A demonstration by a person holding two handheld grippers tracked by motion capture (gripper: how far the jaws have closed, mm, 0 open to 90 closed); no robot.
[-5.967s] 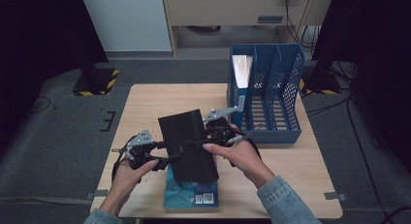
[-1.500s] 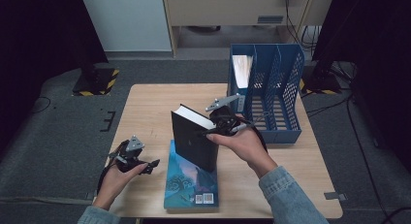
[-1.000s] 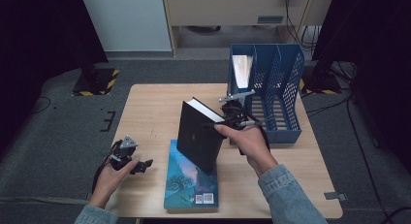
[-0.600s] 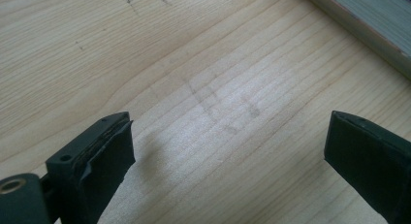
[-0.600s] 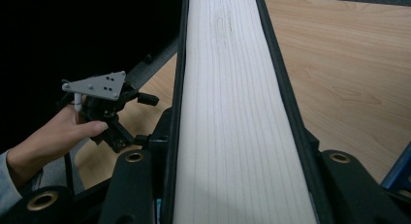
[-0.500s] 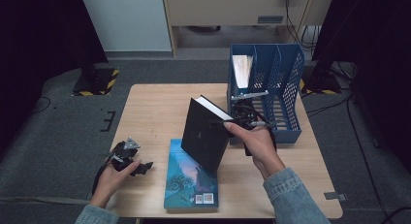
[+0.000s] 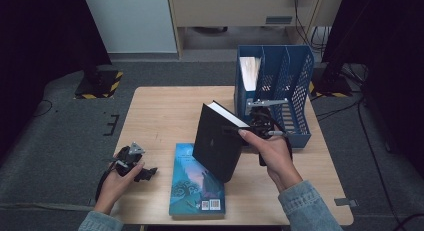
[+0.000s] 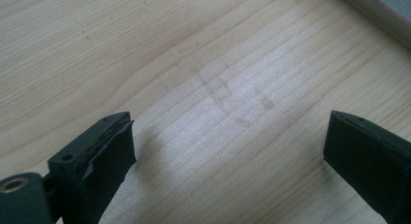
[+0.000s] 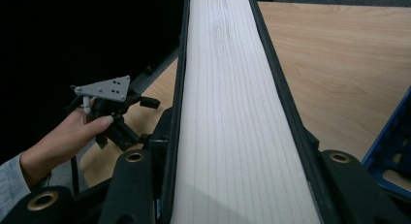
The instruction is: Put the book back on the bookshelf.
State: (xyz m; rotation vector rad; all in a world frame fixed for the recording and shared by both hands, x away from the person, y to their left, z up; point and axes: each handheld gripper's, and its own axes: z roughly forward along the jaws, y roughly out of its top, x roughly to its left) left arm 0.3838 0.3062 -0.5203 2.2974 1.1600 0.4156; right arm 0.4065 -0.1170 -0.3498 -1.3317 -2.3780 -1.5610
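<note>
1 black book [image 7: 220, 143], held tilted above the table [image 7: 165, 111] just left of the blue file rack [image 7: 295, 98], clamped across its covers by the right gripper [image 7: 257, 128]; left gripper [image 7: 137, 168] at the table's near left edge, jaws spread, gripping nothing.

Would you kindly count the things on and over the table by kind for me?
Books: 2, the black book clamped upright in the right gripper and the teal book lying flat.
File racks: 1, the blue rack, with papers in one slot.
Grippers: 2, counting the open left gripper.
Total: 5.
</note>
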